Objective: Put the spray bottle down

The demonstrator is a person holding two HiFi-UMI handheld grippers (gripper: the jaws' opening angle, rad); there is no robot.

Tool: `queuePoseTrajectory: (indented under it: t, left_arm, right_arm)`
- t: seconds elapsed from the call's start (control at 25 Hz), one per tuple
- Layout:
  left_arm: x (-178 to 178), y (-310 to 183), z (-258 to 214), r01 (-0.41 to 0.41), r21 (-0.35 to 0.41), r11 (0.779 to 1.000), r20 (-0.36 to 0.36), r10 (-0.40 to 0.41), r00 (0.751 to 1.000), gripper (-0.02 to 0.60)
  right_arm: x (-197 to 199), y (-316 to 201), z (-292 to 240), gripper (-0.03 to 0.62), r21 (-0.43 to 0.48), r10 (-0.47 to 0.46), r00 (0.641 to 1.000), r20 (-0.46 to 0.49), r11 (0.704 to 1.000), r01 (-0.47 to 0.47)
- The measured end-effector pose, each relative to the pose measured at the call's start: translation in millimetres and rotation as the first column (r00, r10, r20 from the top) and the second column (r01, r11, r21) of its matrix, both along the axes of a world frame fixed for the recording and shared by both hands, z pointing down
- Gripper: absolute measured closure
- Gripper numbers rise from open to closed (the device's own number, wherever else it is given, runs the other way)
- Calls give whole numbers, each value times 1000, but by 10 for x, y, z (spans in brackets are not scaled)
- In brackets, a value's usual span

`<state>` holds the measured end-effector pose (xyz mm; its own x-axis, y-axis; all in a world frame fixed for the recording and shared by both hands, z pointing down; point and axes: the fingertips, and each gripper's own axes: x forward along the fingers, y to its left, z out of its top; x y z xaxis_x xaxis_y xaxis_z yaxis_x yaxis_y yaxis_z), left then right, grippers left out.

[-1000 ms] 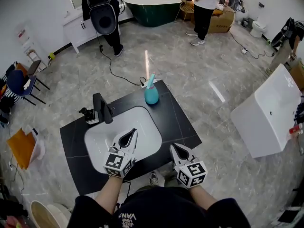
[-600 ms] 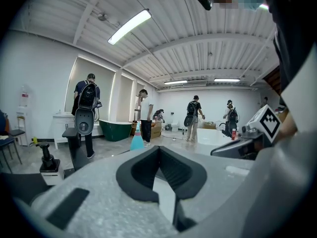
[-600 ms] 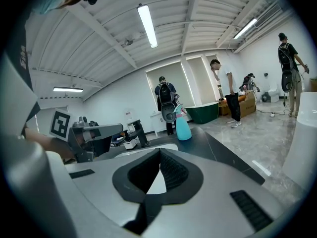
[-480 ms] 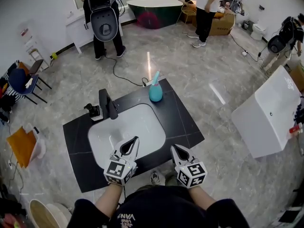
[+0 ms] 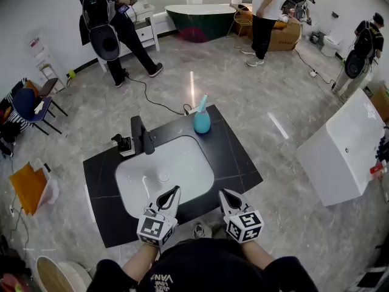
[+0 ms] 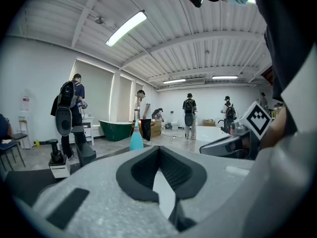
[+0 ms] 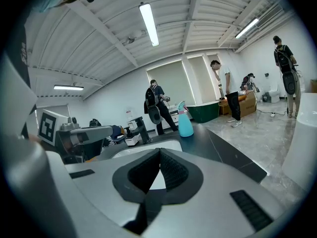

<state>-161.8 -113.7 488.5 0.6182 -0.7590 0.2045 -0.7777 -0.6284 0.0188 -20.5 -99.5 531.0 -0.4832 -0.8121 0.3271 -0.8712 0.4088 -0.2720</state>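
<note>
Bottle (image 5: 201, 121) stood upright on the far side of the tabletop (image 5: 234, 160), just beyond the basin (image 5: 164, 174) and to the right of the tap (image 5: 140, 136). Nothing touched it and it rested on its own base, so I judge the put-down was done. That spot suited it: the slab there was flat, so the base could sit square instead of tipping on the basin's curved slope. It was close to the far edge, though, and a knock from your side might have sent it off.

Your left tongs (image 5: 175, 190) were closed right up, pad against pad, with nothing between them; only the white basin showed through the gap behind the tips. Your right tongs (image 5: 223, 193) were closed the same way and carried nothing.

Both hung at the near edge, close to your body. The left was over the basin's near rim, the right over the dark strip beside it, and each pointed away from you and slightly down. Held there, well apart from the bottle, they could not disturb it.
</note>
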Motion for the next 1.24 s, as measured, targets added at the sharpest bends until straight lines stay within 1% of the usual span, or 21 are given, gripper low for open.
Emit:
queuePoseTrajectory:
  t: [0.24, 0.44, 0.92, 1.24]
  left_arm:
    - [29, 54, 29, -11, -4, 1000, -15, 11, 1000, 571]
    - [4, 46, 20, 2, -9, 1000, -35, -2, 999, 571]
    - [77, 10, 27, 14, -16, 1000, -54, -14, 998, 571]
    - [166, 35, -13, 6, -16, 1000, -58, -7, 998, 571]
  right_arm:
    - [43, 30, 110, 595, -29, 18, 1000, -22, 999, -19]
    - [94, 32, 146, 597, -48, 31, 999, -40, 998, -33]
    - [165, -11, 118, 597, -38, 29, 999, -37, 999, -30]
    - [216, 1, 95, 597, -38, 21, 999, -30, 999, -22]
